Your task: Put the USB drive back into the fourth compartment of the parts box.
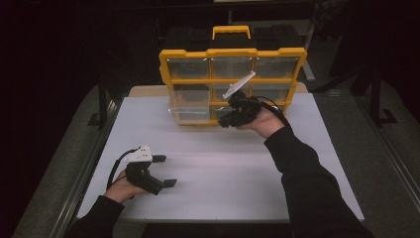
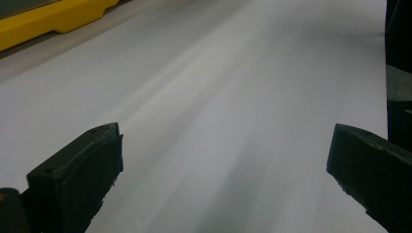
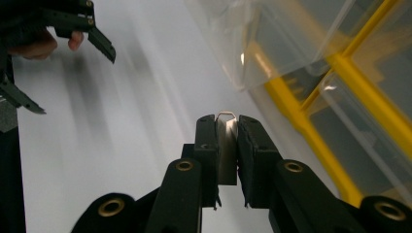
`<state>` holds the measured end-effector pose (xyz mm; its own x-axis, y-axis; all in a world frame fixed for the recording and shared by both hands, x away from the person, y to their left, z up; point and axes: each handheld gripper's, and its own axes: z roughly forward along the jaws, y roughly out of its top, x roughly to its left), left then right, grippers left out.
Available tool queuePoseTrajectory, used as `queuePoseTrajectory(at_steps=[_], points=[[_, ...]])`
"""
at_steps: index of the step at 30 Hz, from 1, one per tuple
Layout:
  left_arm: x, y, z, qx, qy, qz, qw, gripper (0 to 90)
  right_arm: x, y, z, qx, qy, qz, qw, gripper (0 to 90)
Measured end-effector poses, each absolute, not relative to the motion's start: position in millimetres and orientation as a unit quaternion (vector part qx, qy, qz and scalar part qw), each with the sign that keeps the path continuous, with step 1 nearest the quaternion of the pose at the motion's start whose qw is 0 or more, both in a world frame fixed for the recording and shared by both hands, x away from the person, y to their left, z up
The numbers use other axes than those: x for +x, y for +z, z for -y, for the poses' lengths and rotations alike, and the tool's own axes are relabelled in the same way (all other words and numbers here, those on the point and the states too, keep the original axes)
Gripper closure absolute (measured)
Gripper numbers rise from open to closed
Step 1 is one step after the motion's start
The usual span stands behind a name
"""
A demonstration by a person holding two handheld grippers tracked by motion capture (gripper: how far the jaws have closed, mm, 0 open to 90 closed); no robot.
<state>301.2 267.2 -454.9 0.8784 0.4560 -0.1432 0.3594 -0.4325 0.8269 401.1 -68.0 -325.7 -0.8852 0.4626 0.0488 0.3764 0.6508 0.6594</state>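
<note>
A: High view first. What have I got?

B: Smooth white bench (image 1: 208, 168), matte. At the back stands a yellow-framed organiser (image 1: 233, 84), upright, w/ clear plastic drawers in a grid and a yellow handle on top. One clear drawer (image 1: 190, 111) at lower left sticks out of the frame. My right gripper (image 1: 225, 121) is raised in front of the organiser's lower middle, grey plate on top. My left gripper (image 1: 166, 171) rests low at the bench's near left, well apart from the box, black fingers spread wide.

A: Left gripper view?

B: Two blocky black fingers (image 2: 77, 174) far apart, nothing betw. them, bare white bench ahead. Strip of the yellow frame at top left.

A: Right gripper view?

B: Fingers (image 3: 206, 145) nearly together, clamped on a thin flat pale piece (image 3: 227, 145) w/ a rounded top edge; can't tell what it is. The glossy see-through drawer is at upper right, yellow bars beside it. Left gripper is at top left, fingers apart.
</note>
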Motion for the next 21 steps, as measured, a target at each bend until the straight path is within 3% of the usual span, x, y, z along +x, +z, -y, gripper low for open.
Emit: queuePoseTrajectory(at_steps=[21], points=[[300.5, -455.0, -266.9, 0.845, 0.049, -0.240, 0.475, 0.0, 426.7, -269.1, 52.9, 0.228, 0.385, -0.890, 0.087, 78.3]])
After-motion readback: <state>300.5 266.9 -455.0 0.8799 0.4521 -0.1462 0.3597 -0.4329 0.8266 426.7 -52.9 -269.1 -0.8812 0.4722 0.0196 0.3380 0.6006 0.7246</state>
